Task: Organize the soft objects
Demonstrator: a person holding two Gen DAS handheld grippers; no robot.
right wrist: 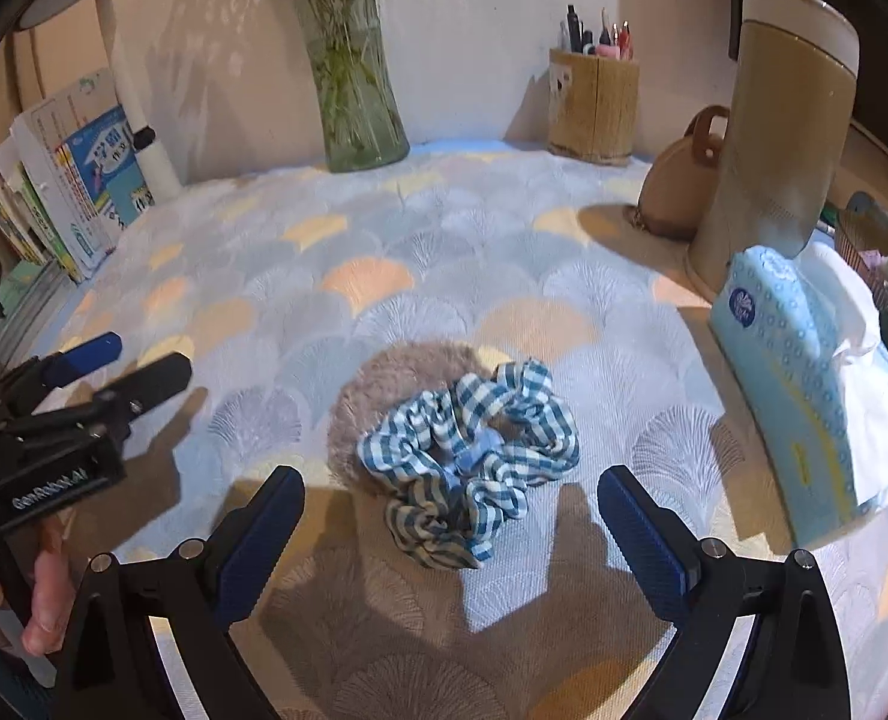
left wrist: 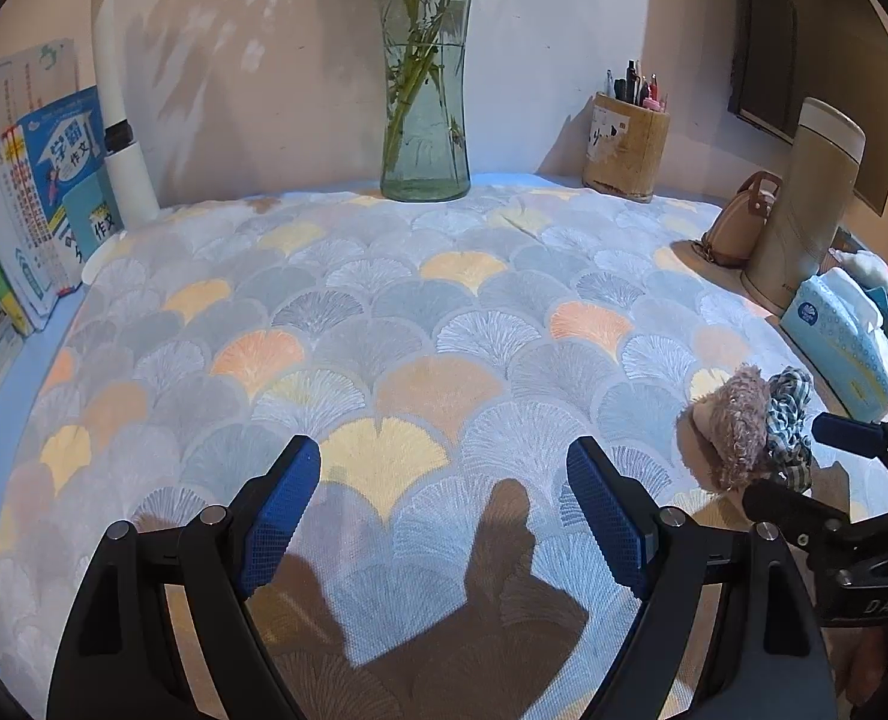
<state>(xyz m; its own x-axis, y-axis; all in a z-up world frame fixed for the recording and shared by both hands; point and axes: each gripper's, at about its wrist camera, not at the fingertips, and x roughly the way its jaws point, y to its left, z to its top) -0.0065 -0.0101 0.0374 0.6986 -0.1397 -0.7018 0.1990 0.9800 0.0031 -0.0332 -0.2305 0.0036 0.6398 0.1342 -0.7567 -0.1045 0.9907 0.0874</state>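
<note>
Two hair scrunchies are lying together on a desk point(right wrist: 162, 276) covered with a fan-patterned pastel cloth: a blue-and-white gingham fabric scrunchie point(right wrist: 474, 450) is resting partly on top of a fuzzy grey-brown plush scrunchie point(right wrist: 378, 390), the two touching, just to the left of a pale blue soft pack of tissues point(right wrist: 804, 378). The right hand-held gripper point(right wrist: 450, 534) is hovering just short of the gingham scrunchie with its blue-padded fingers spread wide, gripping nothing and touching nothing. The left hand-held gripper point(left wrist: 444, 516) is hanging further left of the tissue pack over bare cloth, its jaws likewise standing wide apart and empty. Whether the pair is waiting to be gathered or is lying where it was meant to be set, the scene is not settling; a pile of two beside the tissues would suit either. Should the right tool be going for the gingham piece, it would be needing to come forward and lower until the fabric sits between the pads, closing gently so that the plush one beneath is not dragged along
</note>
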